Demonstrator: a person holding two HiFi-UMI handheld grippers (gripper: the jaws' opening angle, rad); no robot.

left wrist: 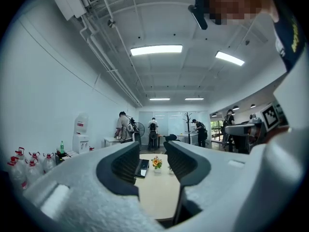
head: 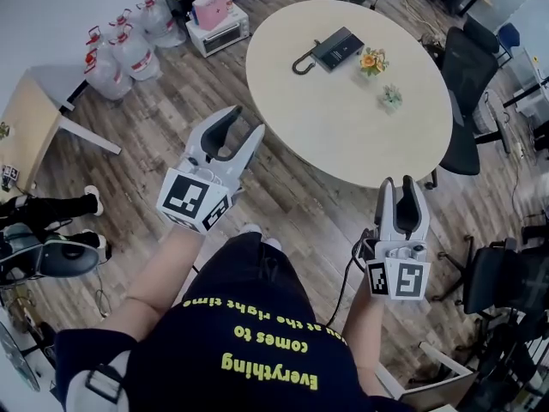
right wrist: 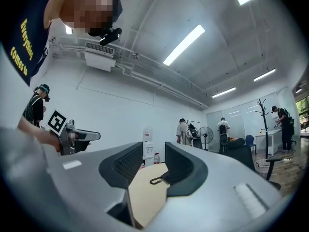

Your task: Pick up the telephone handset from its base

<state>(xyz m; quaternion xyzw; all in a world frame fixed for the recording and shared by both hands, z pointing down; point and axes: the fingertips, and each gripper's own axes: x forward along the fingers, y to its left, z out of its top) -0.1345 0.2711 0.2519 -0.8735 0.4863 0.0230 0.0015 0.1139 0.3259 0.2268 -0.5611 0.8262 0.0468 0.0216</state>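
While hanging back short of the table [head: 343, 144], can't claim much progress yet, tbh. Got the left gripper [head: 245, 120] with fingers [left wrist: 126, 162] apart, nothing between them but air. Same deal on the right gripper [head: 401, 183]: fingers [right wrist: 126, 164] spread, clamped on nothing.

Can spot the phone [head: 337, 50] way out past both sets of fingertips, on the far side of the tabletop, well apart from either gripper. Shows up right in the gap between the right fingers, far off, with a dark hooked bit [right wrist: 155, 180] poking out its side. Could be the handset or the cord, can't tell from here. Through the left fingers, sits just off the inner edge of the finger on that view's left, next to some flowers [left wrist: 156, 162]. Looks untouched.

So pretty much zero done. Left to do: close the whole distance, get one gripper's fingers either side of the handset, squeeze, lift off the base. Guessing the right one gets there easier, being already aimed at it. Worth watching the flowers and the plant [head: 391, 98] near the fingertips' likely path.
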